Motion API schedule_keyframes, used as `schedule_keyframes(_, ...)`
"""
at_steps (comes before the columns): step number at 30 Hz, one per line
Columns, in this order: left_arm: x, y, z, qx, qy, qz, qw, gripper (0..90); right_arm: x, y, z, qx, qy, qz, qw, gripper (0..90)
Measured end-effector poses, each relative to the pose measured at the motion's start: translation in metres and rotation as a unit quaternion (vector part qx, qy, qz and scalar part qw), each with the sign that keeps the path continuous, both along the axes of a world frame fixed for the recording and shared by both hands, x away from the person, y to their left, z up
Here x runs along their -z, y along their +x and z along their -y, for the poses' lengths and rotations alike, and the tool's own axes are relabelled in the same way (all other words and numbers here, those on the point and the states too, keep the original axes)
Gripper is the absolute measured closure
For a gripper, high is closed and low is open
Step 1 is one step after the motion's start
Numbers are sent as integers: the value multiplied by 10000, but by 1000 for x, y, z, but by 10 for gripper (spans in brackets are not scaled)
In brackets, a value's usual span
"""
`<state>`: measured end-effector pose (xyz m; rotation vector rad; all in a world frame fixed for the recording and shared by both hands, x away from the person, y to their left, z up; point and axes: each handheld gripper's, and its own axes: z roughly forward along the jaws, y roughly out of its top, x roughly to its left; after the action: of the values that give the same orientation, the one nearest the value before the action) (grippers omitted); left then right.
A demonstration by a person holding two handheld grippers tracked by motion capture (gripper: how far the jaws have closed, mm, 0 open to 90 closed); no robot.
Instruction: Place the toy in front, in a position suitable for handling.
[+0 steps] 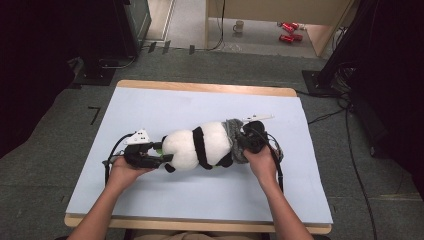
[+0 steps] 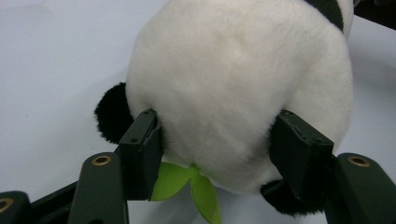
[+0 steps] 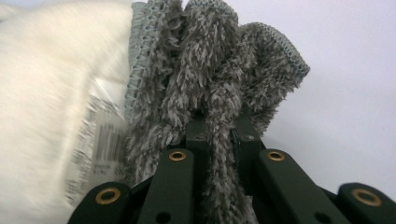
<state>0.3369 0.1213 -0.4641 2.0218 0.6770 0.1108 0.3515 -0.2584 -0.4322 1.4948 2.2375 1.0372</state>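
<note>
We see both forearms reach in from the counter's (image 1: 150, 100) near edge, hands level at either end of the plush panda (image 1: 200, 146), which lies on its side mid-counter. It is soft white fur with black bands. The left tool (image 1: 161, 152) clamps its rounded end, jaws wide apart. The right tool (image 1: 245, 142) is pressed together on a shaggy grey knit cloth (image 3: 210, 79) — fuzzy, stitched-edged.

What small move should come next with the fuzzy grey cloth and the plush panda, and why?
Probably draw the right gripper toward the panda's head, pulling the fuzzy grey knitted cloth further over the black-and-white plush panda. The cloth is pinched and bunched at the panda's rear end beside its label, while the left gripper clamps the head end, steadying it.
</note>
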Motion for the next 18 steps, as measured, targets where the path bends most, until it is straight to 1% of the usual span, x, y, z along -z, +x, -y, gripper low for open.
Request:
schedule_keyframes(1, 0, 0, 0, 3, -15, -14, 10000, 378, 2, 0, 2, -8, -61, -111, 9999, 817)
schedule_keyframes(2, 0, 1, 0, 5, -22, -21, 10000, 376, 5, 1, 2, -14, -191, -184, 9996, 817)
schedule_keyframes(3, 0, 1, 0, 10, -33, -37, 10000, 374, 6, 1, 4, -7, -347, -245, 9991, 817)
schedule_keyframes(4, -1, 2, 0, 24, -35, -25, 10000, 373, 7, 0, 7, 35, -399, -263, 9988, 817)
schedule_keyframes(7, -1, 3, 3, 74, -19, 72, 9999, 389, 0, -2, 18, 231, -260, -165, 9993, 816)
schedule_keyframes(9, 0, 5, 5, 80, -55, 73, 9999, 402, -9, -5, 26, 303, -187, -3, 9994, 816)
schedule_keyframes(13, 0, 8, 10, 83, -101, 55, 9999, 423, -40, -15, 40, 471, 101, 420, 9980, 816)
schedule_keyframes(14, 0, 8, 11, 75, -126, 52, 9999, 424, -46, -17, 41, 470, 158, 504, 9975, 816)
schedule_keyframes(16, -1, 7, 13, 56, -135, 14, 9999, 423, -65, -22, 41, 448, 257, 774, 9957, 816)
schedule_keyframes(18, -2, 5, 14, 53, -102, 12, 9999, 420, -78, -26, 37, 358, 288, 974, 9942, 816)
